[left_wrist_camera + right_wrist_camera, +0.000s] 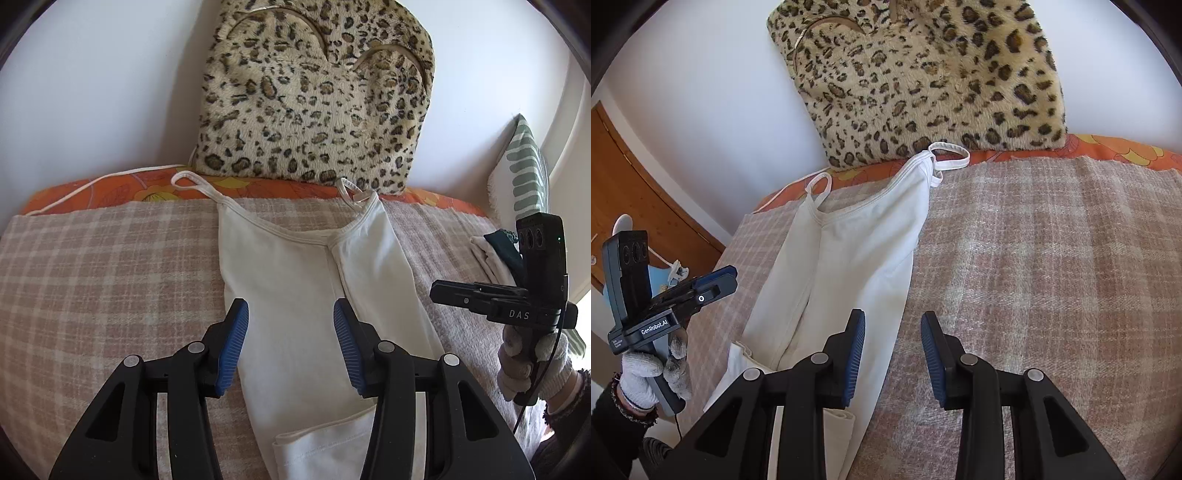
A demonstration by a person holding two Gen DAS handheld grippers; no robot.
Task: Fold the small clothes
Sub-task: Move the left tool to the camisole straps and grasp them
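white camisole [295, 280] folded lengthwise, flat | left tongs [291, 347] open | right tongs [893, 358] open

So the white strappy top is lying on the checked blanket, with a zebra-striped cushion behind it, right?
Nearly. The white top does lie on the checked blanket, but the cushion behind it is leopard-spotted, not zebra-striped. Both wrist views show it.
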